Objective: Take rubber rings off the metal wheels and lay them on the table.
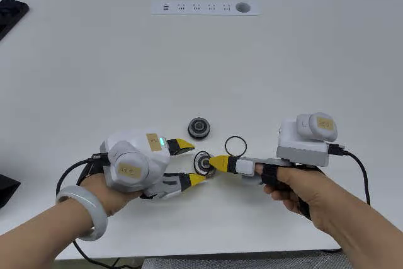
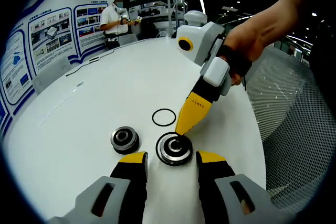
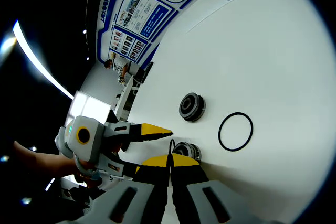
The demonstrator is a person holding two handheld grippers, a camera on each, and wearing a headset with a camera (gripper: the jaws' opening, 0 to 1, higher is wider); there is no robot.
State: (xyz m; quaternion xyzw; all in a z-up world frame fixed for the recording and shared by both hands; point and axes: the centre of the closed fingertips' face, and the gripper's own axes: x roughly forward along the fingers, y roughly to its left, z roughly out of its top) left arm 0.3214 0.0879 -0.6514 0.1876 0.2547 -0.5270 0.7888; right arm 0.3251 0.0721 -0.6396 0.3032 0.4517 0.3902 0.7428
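Now both metal wheels lie flat on the white counter (image 1: 189, 61), each with its hub bore facing straight up, so neither has a long axis along the surface. The near wheel (image 1: 203, 164) (image 2: 175, 149) (image 3: 186, 150) sits between the two tools, and the far wheel (image 1: 199, 127) (image 2: 125, 140) (image 3: 191, 106) rests just beyond it, apart from it and touched by nothing.

The left tool (image 1: 197, 162) (image 2: 170, 157) is spread wide. One yellow tip stands on either side of the near wheel, bracketing it. I cannot tell whether either tip touches the rim.

The right tool (image 1: 213, 162) (image 3: 170, 157) points across toward the left one, jaws pressed together, its tip at the near wheel's edge. In the right gripper view a thin black strand of the fitted ring (image 3: 171, 144) (image 2: 157, 150) runs into the seam between those jaws, so they seem to pinch it. In the left gripper view that ring circles the wheel with a pale gap inside it.

A loose ring (image 1: 225, 146) (image 2: 164, 109) (image 3: 219, 132) lies flat on the counter, just beside the near wheel and just beyond the right tool, clear of both wheels.

Far back on the counter a white power strip (image 1: 204, 7) lies crosswise. A pale bracelet (image 1: 82, 209) circles the left wrist.
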